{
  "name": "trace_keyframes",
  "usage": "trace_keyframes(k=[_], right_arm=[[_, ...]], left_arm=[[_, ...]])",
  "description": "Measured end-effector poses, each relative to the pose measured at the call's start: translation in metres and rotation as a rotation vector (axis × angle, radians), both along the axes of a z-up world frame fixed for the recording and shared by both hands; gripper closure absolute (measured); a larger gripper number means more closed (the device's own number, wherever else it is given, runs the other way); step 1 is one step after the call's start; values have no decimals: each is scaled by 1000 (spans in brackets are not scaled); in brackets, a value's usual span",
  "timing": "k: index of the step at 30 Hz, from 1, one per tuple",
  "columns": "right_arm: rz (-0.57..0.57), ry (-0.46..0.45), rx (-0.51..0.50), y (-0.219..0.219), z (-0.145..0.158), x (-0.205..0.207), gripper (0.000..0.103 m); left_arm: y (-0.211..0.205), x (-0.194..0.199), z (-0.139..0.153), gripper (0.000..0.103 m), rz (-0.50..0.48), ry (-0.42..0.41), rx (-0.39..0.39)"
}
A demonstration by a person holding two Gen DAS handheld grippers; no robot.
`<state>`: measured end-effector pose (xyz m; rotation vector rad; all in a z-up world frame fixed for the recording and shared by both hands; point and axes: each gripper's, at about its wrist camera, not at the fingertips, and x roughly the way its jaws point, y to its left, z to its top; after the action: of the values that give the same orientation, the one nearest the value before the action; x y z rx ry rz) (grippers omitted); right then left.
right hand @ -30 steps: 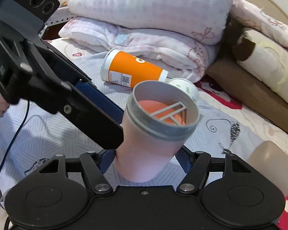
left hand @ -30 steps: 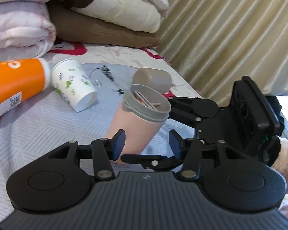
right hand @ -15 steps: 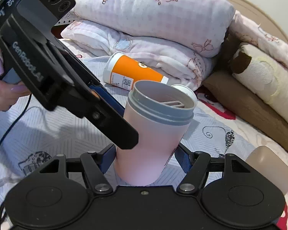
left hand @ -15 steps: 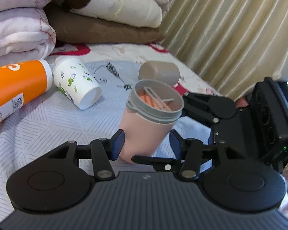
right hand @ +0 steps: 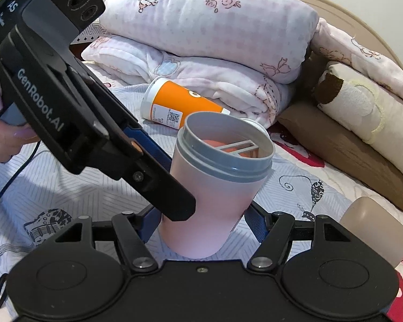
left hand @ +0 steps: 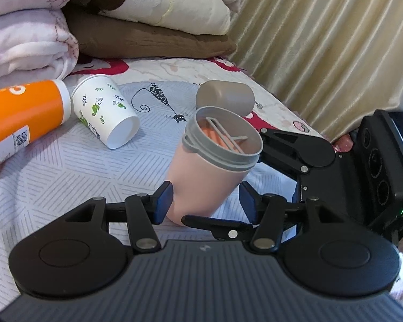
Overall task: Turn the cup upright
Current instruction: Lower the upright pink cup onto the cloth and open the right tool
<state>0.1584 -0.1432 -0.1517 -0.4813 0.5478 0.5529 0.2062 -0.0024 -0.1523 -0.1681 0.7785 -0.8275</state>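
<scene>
A pink cup [left hand: 201, 185] with a grey rim stands almost upright on the bed, mouth up, leaning slightly; it also shows in the right wrist view [right hand: 212, 201]. My left gripper [left hand: 205, 205] has its blue pads on either side of the cup's base, the left pad touching and a gap at the right pad. My right gripper [right hand: 201, 225] also straddles the base, with small gaps at its pads. The left gripper's body crosses the right wrist view and hides part of the cup's left side.
An orange cup [left hand: 16, 123] and a white paper cup [left hand: 104, 115] lie on their sides at the left. A taupe cup [left hand: 225, 98] lies behind the pink one. Folded blankets [right hand: 201, 43] and pillows [left hand: 153, 37] lie behind, a curtain [left hand: 322, 40] to the right.
The pink cup has gone from tilted to nearly upright on the bed. Both grippers stayed around its base, and their jaws have eased apart slightly.
</scene>
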Motion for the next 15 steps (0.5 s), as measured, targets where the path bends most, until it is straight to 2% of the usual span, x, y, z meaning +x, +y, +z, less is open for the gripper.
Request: trace_keyframes(k=[5, 8, 13, 15], right_arm=[[-18, 23, 34, -3, 2, 3, 27], [-29, 23, 39, -3, 2, 0, 22], [-72, 61, 83, -7, 7, -8, 21], [-99, 70, 95, -9, 13, -14, 21]], left_arm=[[-1, -2, 1, 42, 15, 28, 19], [-1, 0, 2, 40, 7, 98, 5], [5, -9, 17, 40, 85, 131, -2], [9, -16, 26, 37, 127, 140, -5]])
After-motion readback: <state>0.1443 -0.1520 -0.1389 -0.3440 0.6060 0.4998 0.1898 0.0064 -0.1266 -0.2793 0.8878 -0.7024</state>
